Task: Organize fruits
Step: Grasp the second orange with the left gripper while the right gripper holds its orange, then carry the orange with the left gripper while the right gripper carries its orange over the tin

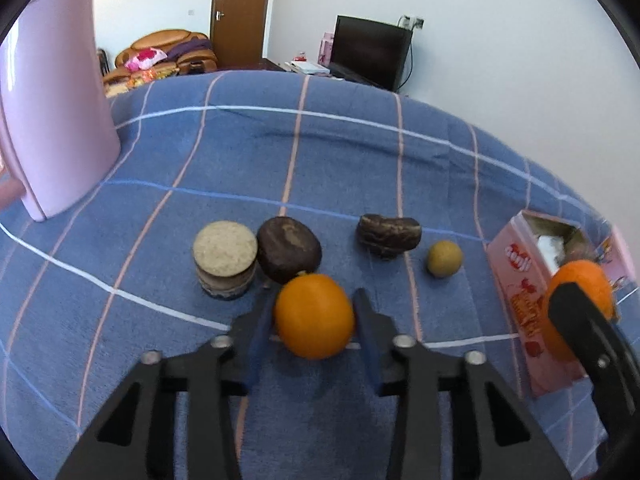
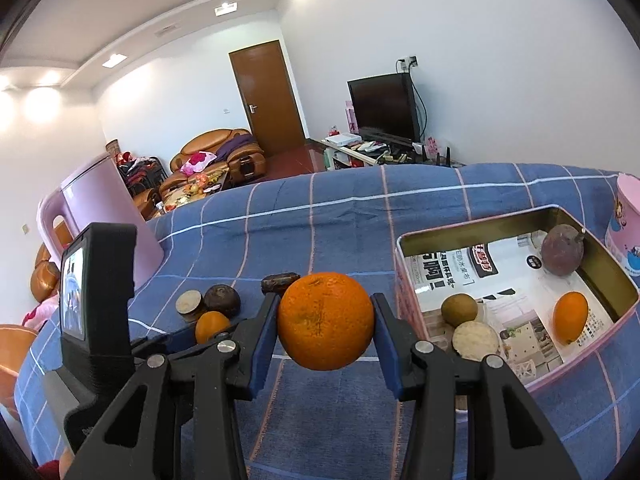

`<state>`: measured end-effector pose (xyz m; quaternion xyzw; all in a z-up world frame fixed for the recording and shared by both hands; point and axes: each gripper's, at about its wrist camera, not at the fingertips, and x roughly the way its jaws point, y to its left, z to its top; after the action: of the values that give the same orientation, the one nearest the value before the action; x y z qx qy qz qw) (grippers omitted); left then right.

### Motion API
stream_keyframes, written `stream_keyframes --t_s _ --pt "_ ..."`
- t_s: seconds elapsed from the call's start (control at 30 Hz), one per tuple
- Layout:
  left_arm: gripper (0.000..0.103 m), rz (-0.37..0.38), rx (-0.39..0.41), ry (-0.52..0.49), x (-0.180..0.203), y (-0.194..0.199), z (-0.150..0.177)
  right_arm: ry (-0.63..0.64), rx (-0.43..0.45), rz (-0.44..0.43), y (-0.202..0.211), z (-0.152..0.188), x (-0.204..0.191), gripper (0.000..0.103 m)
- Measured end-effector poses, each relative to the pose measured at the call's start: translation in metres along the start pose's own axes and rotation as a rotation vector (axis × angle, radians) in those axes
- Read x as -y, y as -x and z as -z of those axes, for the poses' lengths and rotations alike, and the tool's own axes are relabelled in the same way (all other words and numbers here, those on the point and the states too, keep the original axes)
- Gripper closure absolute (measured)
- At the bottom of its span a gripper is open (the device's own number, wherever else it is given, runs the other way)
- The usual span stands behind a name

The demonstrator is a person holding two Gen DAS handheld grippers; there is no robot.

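In the left wrist view my left gripper (image 1: 314, 312) is shut on an orange (image 1: 314, 316) just above the blue checked cloth (image 1: 320, 152). Behind it lie a pale round disc-shaped fruit (image 1: 225, 258), a dark brown round fruit (image 1: 288, 249), a dark lumpy piece (image 1: 388, 235) and a small tan round fruit (image 1: 445, 258). In the right wrist view my right gripper (image 2: 326, 322) is shut on a larger orange (image 2: 326, 321), held above the cloth left of the pink tin box (image 2: 404, 276). The box holds a purple-brown fruit (image 2: 562, 254), a small orange (image 2: 570, 317), a tan fruit (image 2: 459, 309) and a pale disc (image 2: 475, 341).
A pink rounded chair back (image 1: 52, 120) stands at the table's left. The pink tin box (image 1: 520, 280) is at the right in the left wrist view. A pink cylinder tub (image 2: 624, 228) stands right of the box. A sofa, door and TV lie beyond the table.
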<state>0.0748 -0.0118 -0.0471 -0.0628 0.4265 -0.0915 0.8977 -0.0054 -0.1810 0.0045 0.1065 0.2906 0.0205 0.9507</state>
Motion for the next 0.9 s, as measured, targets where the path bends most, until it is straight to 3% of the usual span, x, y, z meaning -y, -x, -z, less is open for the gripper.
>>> stream_keyframes --t_s 0.13,0.23,0.53,0.9 --pt "0.066 0.058 0.021 0.079 -0.021 0.008 0.005 -0.004 0.006 0.007 0.001 -0.001 0.001 0.056" --pt "0.066 0.077 0.079 0.112 -0.028 0.022 0.010 0.000 0.034 0.012 0.007 -0.002 0.000 0.056" --pt "0.066 0.002 0.305 0.048 -0.018 0.061 0.011 0.110 0.128 0.065 0.020 -0.001 -0.017 0.055" --pt "0.066 -0.073 0.338 0.023 -0.012 0.077 0.023 0.181 0.130 0.085 0.019 0.006 -0.017 0.055"
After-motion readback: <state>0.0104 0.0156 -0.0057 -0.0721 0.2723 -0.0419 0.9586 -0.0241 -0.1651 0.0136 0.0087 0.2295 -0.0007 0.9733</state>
